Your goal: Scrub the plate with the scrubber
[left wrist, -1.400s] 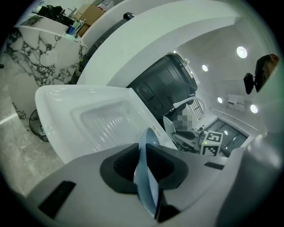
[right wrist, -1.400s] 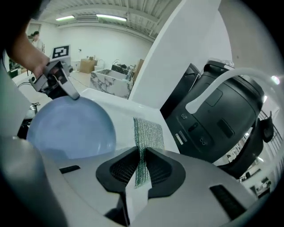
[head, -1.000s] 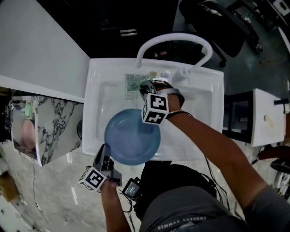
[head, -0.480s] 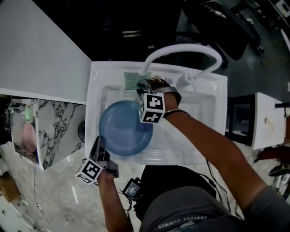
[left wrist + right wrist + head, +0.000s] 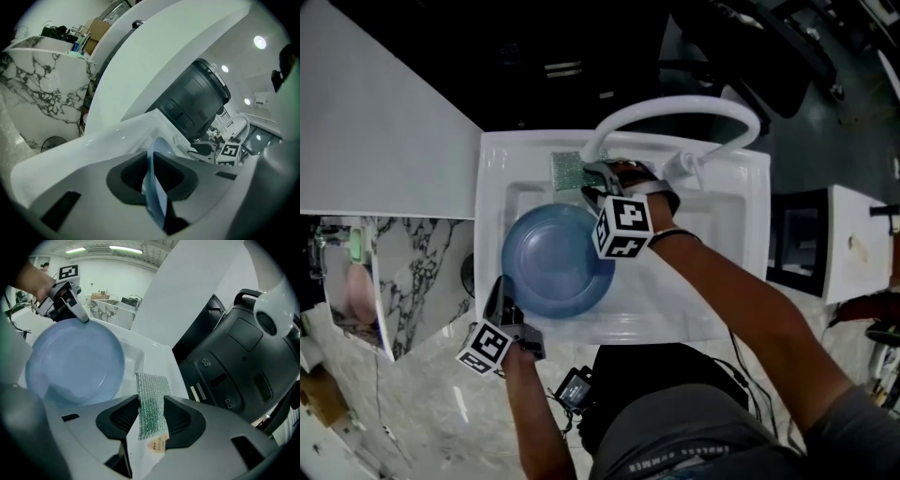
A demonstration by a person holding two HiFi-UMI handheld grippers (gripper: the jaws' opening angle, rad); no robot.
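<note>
Left tongs [image 5: 501, 295] at near sink [image 5: 712, 314] rim, pointing down, just closing, clamp plate [image 5: 555, 262] edge (plate in basin). Right forearm stretched across; right tongs [image 5: 596, 176] just opened wide, scrubber [image 5: 566, 170] loose between jaws on back ledge.

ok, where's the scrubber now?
Head view: scrubber lies on the sink's back ledge, left of the faucet, between the right gripper's jaws, which have just been opening.
</note>
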